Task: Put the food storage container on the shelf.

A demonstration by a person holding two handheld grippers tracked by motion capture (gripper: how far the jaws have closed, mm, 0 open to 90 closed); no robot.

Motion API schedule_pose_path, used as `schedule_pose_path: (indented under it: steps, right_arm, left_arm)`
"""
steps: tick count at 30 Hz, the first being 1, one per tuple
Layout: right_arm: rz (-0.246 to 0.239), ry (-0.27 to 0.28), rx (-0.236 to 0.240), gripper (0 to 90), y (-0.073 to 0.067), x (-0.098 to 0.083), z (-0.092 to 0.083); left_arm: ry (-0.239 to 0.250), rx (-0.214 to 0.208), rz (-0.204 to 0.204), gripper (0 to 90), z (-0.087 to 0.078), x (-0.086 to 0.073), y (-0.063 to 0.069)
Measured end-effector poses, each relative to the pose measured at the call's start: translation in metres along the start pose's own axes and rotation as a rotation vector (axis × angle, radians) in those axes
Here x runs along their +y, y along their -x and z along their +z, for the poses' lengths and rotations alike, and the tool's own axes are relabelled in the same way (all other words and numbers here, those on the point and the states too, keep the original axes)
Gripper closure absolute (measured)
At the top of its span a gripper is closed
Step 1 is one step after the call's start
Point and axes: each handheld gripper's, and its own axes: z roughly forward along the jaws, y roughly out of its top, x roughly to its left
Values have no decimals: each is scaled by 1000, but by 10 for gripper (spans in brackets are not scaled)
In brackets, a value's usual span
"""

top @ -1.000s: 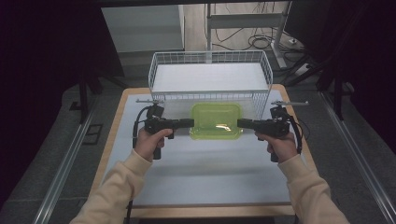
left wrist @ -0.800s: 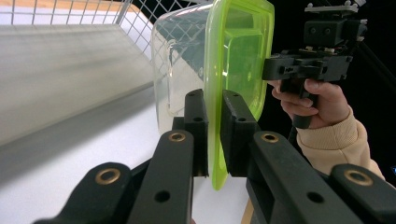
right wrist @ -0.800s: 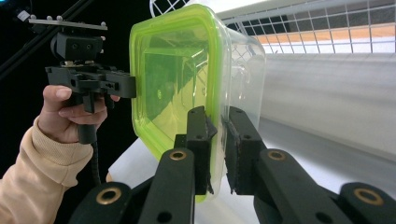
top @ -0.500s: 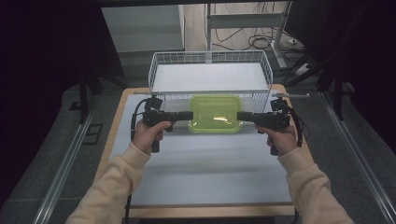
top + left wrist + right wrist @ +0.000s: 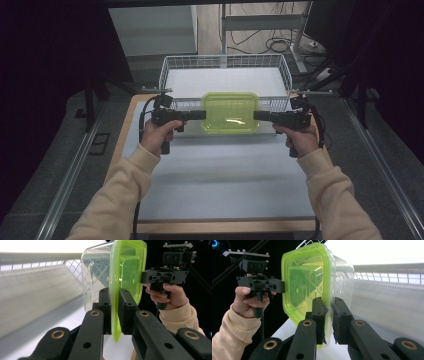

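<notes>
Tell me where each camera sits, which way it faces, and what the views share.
High view: above the person's side, facing forward and down on the table; both forearms and tongs hold the green-lidded container before the wire basket.
Left gripper view: rides the left tongs, looking along their jaws clamped on the lid rim; the right tongs show beyond.
Right gripper view: rides the right tongs, mirrored.
All share the container.
</notes>
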Motion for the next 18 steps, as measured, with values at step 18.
schedule_pose_path:
  steps: [18]
  right_arm:
    - [-31,37,3,806,9,23,2]
  left_arm:
    - [12,4,3,827,5,25,-5]
